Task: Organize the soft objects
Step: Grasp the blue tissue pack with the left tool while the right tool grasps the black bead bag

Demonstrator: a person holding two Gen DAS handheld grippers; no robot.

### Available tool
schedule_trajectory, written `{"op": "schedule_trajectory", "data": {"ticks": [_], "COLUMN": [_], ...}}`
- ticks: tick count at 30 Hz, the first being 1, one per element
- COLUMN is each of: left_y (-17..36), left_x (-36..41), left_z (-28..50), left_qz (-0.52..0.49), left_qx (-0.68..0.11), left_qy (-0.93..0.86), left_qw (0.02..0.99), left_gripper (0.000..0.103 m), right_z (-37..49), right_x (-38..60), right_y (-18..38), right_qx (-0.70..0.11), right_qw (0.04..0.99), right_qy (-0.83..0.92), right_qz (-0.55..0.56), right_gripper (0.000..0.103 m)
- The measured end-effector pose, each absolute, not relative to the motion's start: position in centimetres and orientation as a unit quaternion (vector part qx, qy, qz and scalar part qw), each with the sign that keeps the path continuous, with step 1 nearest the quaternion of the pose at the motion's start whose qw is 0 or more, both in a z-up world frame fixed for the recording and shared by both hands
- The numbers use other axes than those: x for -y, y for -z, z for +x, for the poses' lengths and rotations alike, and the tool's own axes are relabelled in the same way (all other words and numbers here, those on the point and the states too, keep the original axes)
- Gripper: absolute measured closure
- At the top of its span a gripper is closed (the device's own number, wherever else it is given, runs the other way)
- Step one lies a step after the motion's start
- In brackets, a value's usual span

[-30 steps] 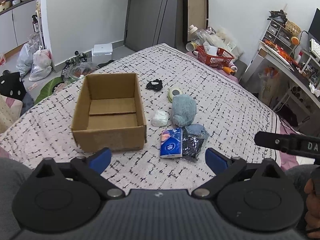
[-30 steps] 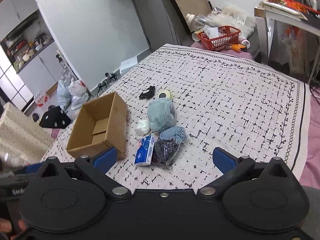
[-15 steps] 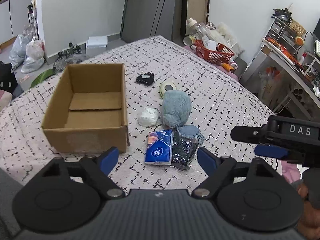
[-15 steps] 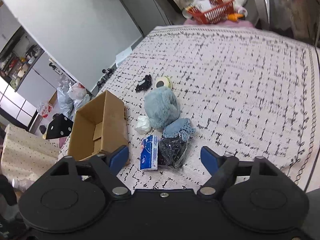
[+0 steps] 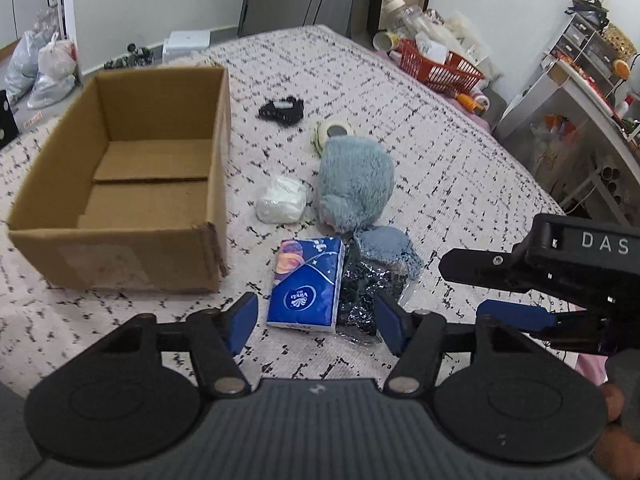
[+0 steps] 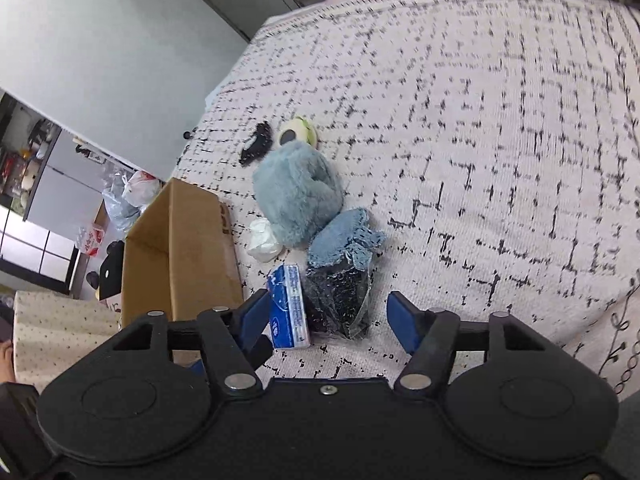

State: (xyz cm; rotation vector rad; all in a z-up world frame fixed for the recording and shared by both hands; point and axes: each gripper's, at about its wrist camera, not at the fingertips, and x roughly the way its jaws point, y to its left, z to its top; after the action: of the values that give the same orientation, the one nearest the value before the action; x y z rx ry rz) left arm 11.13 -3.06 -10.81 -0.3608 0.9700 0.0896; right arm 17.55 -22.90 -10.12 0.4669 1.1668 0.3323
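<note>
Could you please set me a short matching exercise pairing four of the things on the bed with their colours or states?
Things:
1. cardboard box
2. tissue pack
3. plush toy
4. crumpled wad

Descriptions:
A. white
B. dark blue with printed label
C. open-topped and empty
D. fluffy, pale blue-grey

Pairs: 1-C, 2-B, 3-D, 4-A

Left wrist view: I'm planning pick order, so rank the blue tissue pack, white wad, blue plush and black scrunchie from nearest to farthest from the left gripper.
1. Blue tissue pack, just ahead of the left gripper.
2. White wad, farther on, beside the cardboard box.
3. Blue plush, right of the wad, reaching farther back.
4. Black scrunchie, farthest back.
</note>
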Motion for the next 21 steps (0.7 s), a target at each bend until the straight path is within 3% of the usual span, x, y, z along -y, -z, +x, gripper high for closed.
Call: {"op": "schedule_trajectory", "data": {"ticks": [6, 21], "left_y": [13.4, 17.2], "left_x": [3.2, 1.9], "left_z": [12.7, 14.6], "left_qz": [-0.184, -0.223], "left_qx": [-0.479, -0.491], "left_qy": [-0.047, -0.064], "left_qw": [0.857, 0.840], "left_gripper": [0.045, 0.045], "right_z": [18.9, 21.3], "right_x": [22.6, 20.8], "right_y": [12.4, 16.9], "right_qx": [-0.565, -0.613], "right_qw": [0.774, 0.731], "right_qy": [-0.155, -0.153], "right_qz": [0.240, 0.259], "right_gripper": [0.051, 0.051]}}
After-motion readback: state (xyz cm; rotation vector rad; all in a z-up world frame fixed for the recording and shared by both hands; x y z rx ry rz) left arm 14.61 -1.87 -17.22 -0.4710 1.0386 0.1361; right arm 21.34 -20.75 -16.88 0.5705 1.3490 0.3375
